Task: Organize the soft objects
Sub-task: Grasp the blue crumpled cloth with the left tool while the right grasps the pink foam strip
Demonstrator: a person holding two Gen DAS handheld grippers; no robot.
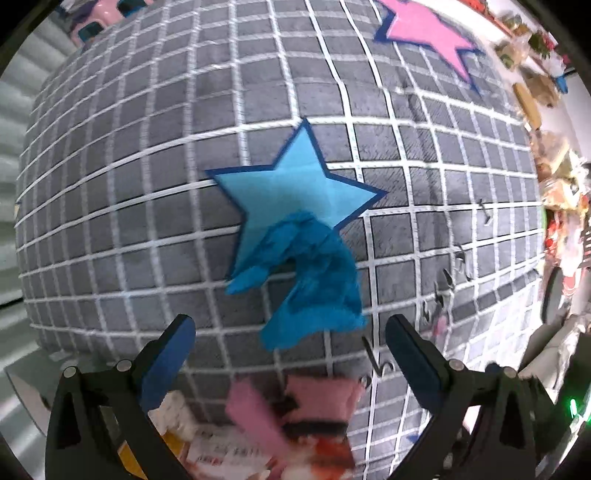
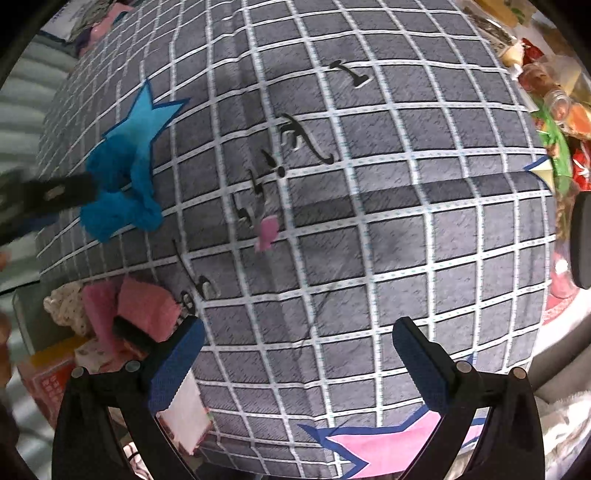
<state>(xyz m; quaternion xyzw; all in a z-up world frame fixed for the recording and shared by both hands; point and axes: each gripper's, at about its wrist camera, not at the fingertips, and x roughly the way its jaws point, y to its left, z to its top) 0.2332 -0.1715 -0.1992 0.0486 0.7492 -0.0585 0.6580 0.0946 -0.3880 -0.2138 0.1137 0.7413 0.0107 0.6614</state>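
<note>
Closest to the left tool, at the near edge of the counter, lies a blurred heap of soft things: a pink cloth and a cream knitted piece. The left tool stands wide open and holds nothing. Just beyond its fingertips a crumpled blue cloth rests on the grid mat, with its far end lying over the lower part of the blue star. Around the cloth the mat is free on both sides.

The right tool is also wide open and empty, over bare mat. Under its right finger a pink star sits at the near edge. From this view the blue cloth is far to the left, and a black finger of the other tool reaches next to it; whether they touch I cannot tell. A small pink scrap lies alone near the middle, among black handwritten marks.

Farther away, a second pink star lies near the far edge. Along the right edge the counter is crowded with packets and bottles.
</note>
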